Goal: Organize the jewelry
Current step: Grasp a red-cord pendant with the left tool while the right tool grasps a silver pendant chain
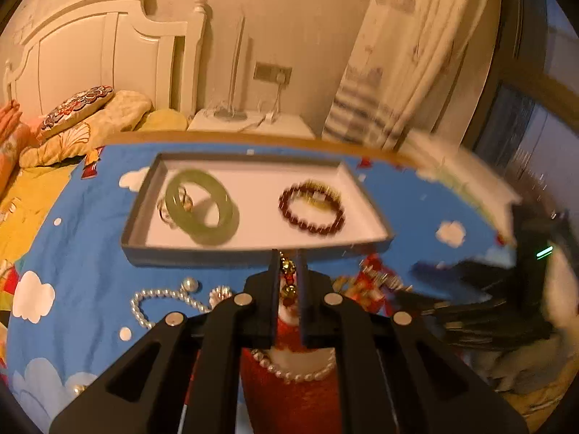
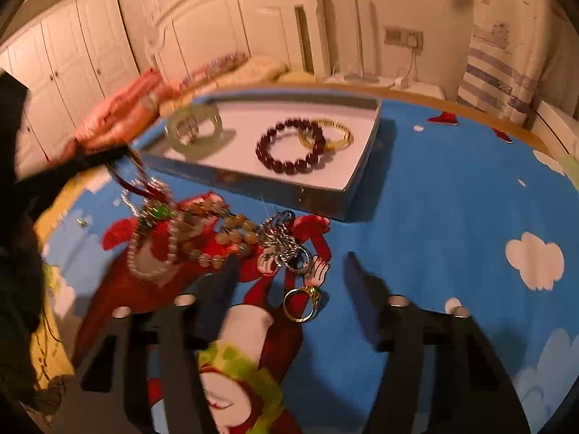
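In the left wrist view my left gripper [image 1: 288, 256] is shut on a red cord with gold beads [image 1: 288, 278], just in front of the grey tray [image 1: 202, 255]. The tray holds a green jade bangle [image 1: 202, 206], a dark red bead bracelet [image 1: 311, 209] and small rings [image 1: 170, 213]. In the right wrist view my right gripper [image 2: 289, 258] stands open low over the blue cloth. A tangle of silver rings [image 2: 287, 249] lies between its fingertips and a gold ring with a green stone [image 2: 302, 303] lies just behind them, untouched. From the left gripper [image 2: 119, 153] the red cord [image 2: 144, 190] hangs.
A heap of bead necklaces [image 2: 210, 238] lies left of the right gripper. Pearl strands [image 1: 159, 298] lie on the cartoon-print cloth [image 2: 452, 199]. A gold bangle [image 2: 333, 133] rests in the tray. A bed, nightstand and curtain stand beyond the table's far edge.
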`<state>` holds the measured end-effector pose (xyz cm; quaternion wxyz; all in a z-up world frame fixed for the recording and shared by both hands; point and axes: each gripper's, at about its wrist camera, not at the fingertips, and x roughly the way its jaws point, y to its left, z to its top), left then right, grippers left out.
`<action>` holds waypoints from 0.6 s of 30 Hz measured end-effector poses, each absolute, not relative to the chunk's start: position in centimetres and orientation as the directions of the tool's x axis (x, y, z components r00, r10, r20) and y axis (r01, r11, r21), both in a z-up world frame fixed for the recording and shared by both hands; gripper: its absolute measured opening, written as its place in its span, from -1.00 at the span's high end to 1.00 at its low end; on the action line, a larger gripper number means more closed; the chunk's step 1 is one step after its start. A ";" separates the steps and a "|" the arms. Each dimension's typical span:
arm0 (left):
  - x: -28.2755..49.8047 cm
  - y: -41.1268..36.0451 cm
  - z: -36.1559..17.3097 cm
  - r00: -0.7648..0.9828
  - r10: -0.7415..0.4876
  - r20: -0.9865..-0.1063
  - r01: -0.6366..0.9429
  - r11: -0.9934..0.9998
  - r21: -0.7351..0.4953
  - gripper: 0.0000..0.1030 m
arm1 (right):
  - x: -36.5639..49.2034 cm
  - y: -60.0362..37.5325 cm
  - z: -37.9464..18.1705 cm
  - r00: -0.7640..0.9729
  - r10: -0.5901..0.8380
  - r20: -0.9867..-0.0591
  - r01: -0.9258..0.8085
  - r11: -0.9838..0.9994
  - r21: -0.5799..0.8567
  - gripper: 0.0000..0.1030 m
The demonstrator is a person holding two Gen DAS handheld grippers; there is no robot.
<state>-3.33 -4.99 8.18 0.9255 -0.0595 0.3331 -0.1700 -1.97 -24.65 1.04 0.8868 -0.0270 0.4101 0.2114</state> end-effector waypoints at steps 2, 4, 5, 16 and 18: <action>-3.7 -4.2 9.5 0.733 -0.384 -0.562 0.284 0.923 -0.260 0.85 | -1.3 -24.0 0.7 0.562 0.331 -0.758 -0.409 0.908 0.093 0.11; -4.0 -3.7 10.8 0.744 -0.406 -0.532 0.293 0.912 -0.286 0.85 | -0.8 -23.5 0.4 0.552 0.333 -0.765 -0.425 0.901 0.085 0.17; -4.2 -3.4 11.3 0.749 -0.414 -0.518 0.296 0.908 -0.298 0.85 | -0.5 -23.4 0.3 0.547 0.335 -0.767 -0.431 0.898 0.085 0.20; -4.5 -2.7 12.2 0.769 -0.384 -0.510 0.268 0.919 -0.288 0.85 | -0.9 -24.3 1.2 0.570 0.422 -0.705 -0.465 0.873 0.146 0.60; -4.2 -3.4 11.5 0.777 -0.321 -0.542 0.235 0.946 -0.224 0.85 | -1.0 -24.5 1.4 0.576 0.424 -0.699 -0.460 0.875 0.152 0.60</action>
